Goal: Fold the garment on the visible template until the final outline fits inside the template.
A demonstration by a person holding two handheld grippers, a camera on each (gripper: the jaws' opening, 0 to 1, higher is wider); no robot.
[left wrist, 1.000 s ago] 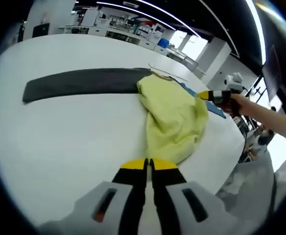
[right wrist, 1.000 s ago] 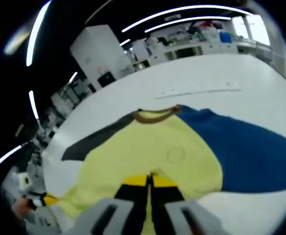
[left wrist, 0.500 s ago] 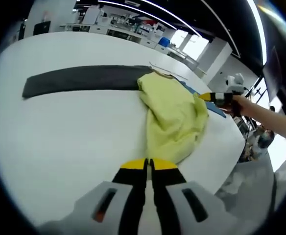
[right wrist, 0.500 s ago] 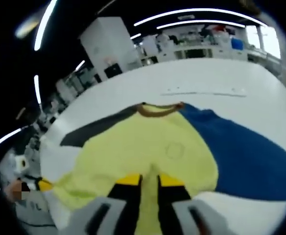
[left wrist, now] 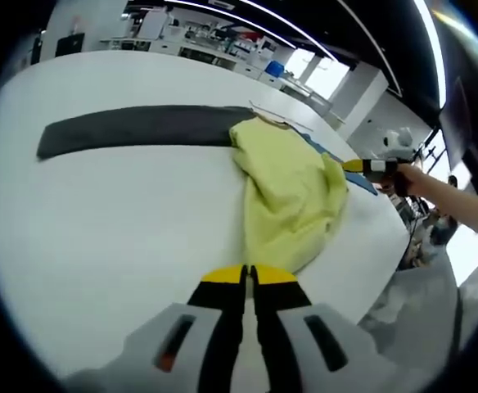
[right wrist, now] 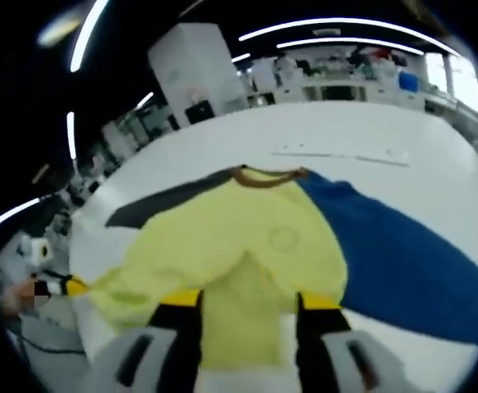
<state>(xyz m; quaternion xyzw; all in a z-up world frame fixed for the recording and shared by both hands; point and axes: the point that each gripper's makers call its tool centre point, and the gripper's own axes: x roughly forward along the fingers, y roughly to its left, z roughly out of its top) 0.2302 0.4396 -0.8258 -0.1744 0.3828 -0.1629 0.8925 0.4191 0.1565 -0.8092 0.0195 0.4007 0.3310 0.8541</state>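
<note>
**Gripper and garment status at the white table**

The left gripper [left wrist: 248, 278] had its two yellow-tipped jaws closed together, with nothing visibly between them. It sat low over the white table [left wrist: 116, 229], its tips just at the near hem of the garment [left wrist: 292, 192]; contact with the cloth could not be confirmed from the left gripper view.

The right gripper [right wrist: 248, 304] had its jaws spread apart, with a fold of the yellow cloth lying between them. Whether the pads touched the fabric could not be told. In the left gripper view, the right gripper [left wrist: 370, 167] appeared at the far side of the garment, close to the table's edge, held by a person's hand [left wrist: 411, 178].

The garment [right wrist: 223, 246] lay bunched on the table. Its yellow body was heaped in loose folds, with a brown collar [right wrist: 268, 173] at the far end. A dark grey sleeve [left wrist: 137, 129] extended flat across the table from the yellow body. A blue section [right wrist: 403, 254] spread flat on the opposite side of the body.

Laboratory benches [right wrist: 345, 78] stood beyond the table's far edge.
</note>
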